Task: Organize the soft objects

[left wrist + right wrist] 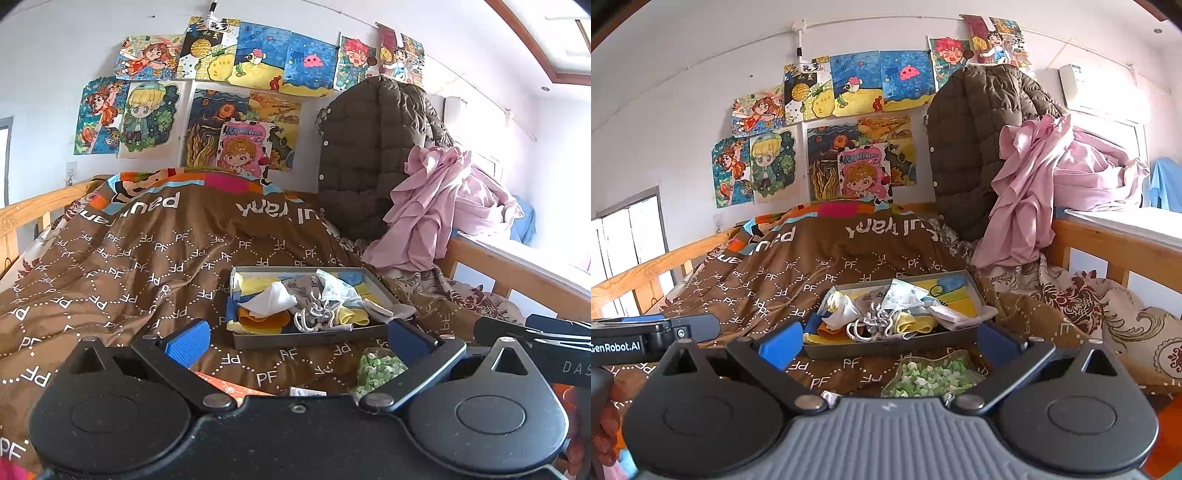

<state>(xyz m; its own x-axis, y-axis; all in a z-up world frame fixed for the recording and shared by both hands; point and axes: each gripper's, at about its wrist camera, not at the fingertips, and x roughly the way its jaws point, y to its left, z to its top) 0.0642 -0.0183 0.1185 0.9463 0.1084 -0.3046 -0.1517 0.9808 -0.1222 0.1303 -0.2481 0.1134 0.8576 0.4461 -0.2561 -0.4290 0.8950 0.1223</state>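
A grey shallow tray [306, 339] [886, 349] lies on the brown quilt, filled with soft items: a white cloth [271, 301], yellow cloths [264, 320] [912, 323], a grey drawstring pouch [317, 314] [873, 321] and a clear bag [338, 288]. My left gripper [295, 338] hangs open in front of the tray with nothing between its blue fingers [188, 341]. My right gripper [890, 343] is open too, just short of the tray. A clear bag of green and white pieces [376, 371] [929, 376] lies nearer than the tray.
The brown "PF" quilt [129, 266] [812, 273] covers the bed. A brown puffer coat [369, 155] [975, 147] and pink cloth [432, 206] [1052, 184] pile up at the right. Wooden rails [33, 210] [1115, 251] edge the bed. Drawings cover the wall.
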